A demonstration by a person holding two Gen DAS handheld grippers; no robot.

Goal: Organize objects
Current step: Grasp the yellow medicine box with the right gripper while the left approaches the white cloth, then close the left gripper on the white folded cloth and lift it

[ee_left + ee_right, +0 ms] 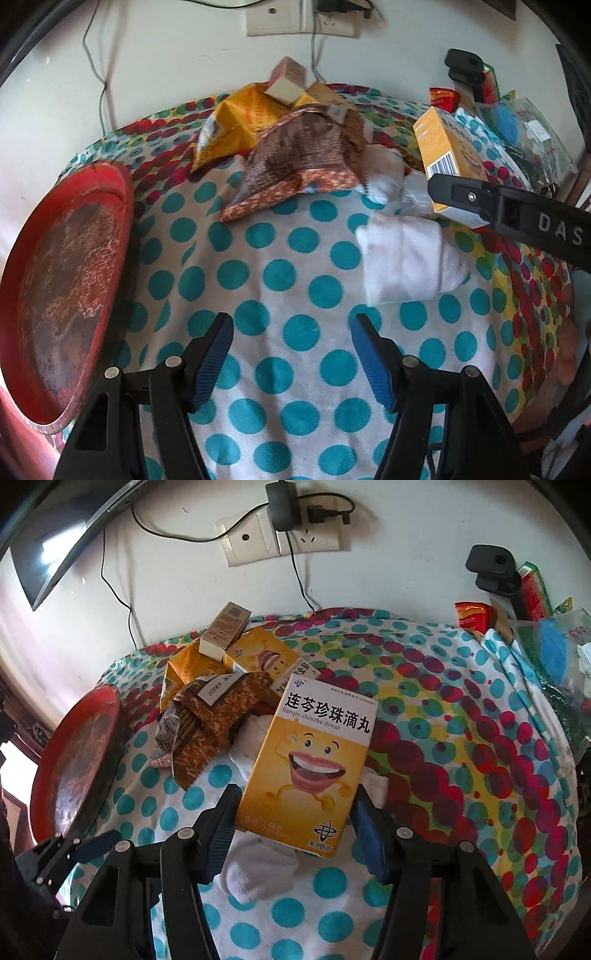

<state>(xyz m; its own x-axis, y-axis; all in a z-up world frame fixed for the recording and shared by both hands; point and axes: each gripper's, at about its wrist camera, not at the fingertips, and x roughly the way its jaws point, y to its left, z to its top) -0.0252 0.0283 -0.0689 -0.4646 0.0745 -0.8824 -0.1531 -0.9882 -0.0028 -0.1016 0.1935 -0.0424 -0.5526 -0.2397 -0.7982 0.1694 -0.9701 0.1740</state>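
Your right tool [295,825] holds the yellow medicine box [308,760]; your left tool [291,347] gapes wide, holding nothing. Next, probably carry it toward the pile [221,686] at ten o'clock.

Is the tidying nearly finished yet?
Not yet. The right gripper holds a yellow medicine box. The left gripper is open and empty. The red tray holds nothing, while snack packets, small boxes and white socks are still piled on the spotted blanket.
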